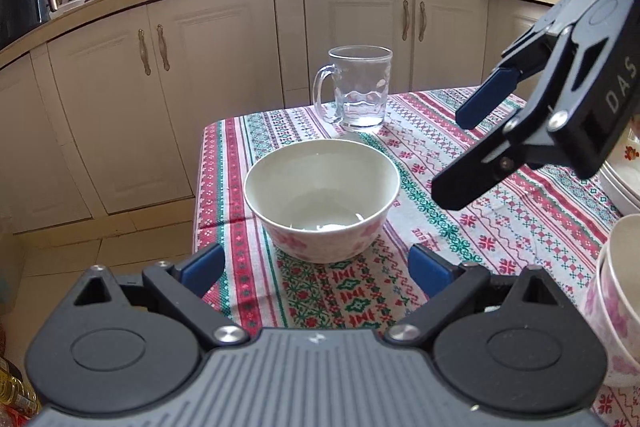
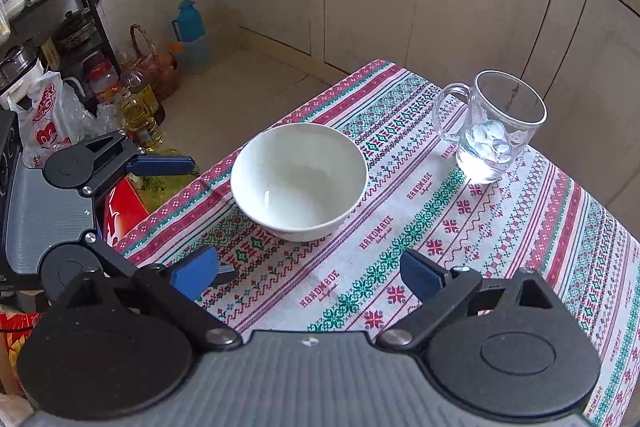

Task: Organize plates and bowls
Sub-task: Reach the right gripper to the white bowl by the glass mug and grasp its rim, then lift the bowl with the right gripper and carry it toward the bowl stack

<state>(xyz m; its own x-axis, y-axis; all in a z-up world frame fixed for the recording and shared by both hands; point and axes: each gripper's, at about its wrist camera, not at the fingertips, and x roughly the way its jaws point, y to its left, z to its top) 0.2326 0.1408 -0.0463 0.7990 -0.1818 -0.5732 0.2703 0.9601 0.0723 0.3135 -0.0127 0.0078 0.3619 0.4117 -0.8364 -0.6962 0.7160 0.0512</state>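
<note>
**Mei:** Blue pads [image 1: 204,269] sit closest in the left wrist view, spread wide on the left gripper [image 1: 316,267], with nothing between them. That one is open and low at the near edge of the table.

**Jun:** And the bowl?

**Mei:** One white bowl [image 1: 322,199] with a pink flower pattern outside stands upright on the patterned tablecloth [image 1: 520,227], just ahead of those fingers and not touching them. It looks empty. In the right wrist view the same bowl [image 2: 299,181] sits near the table's left corner.

**Jun:** What about the right gripper?

**Mei:** The right gripper [image 2: 310,277] also has its fingers parted wide and holds nothing. From the left camera it [image 1: 460,155] hangs tilted above the cloth, to the right of the bowl and clear of it.

**Jun:** Anything else on the table?

**Mei:** A clear glass mug [image 1: 360,89] with a handle stands upright beyond the bowl, well apart from it, with a little water at the bottom. At the right edge of the left view there are more bowls [image 1: 618,307], pink-patterned and nested, and beyond them what looks like stacked plates [image 1: 624,183], partly cut off by the frame.

**Jun:** And around the table?

**Mei:** Cream cabinets [image 1: 224,67] run behind it, and oil bottles [image 2: 140,115] stand on the floor to the left.
</note>
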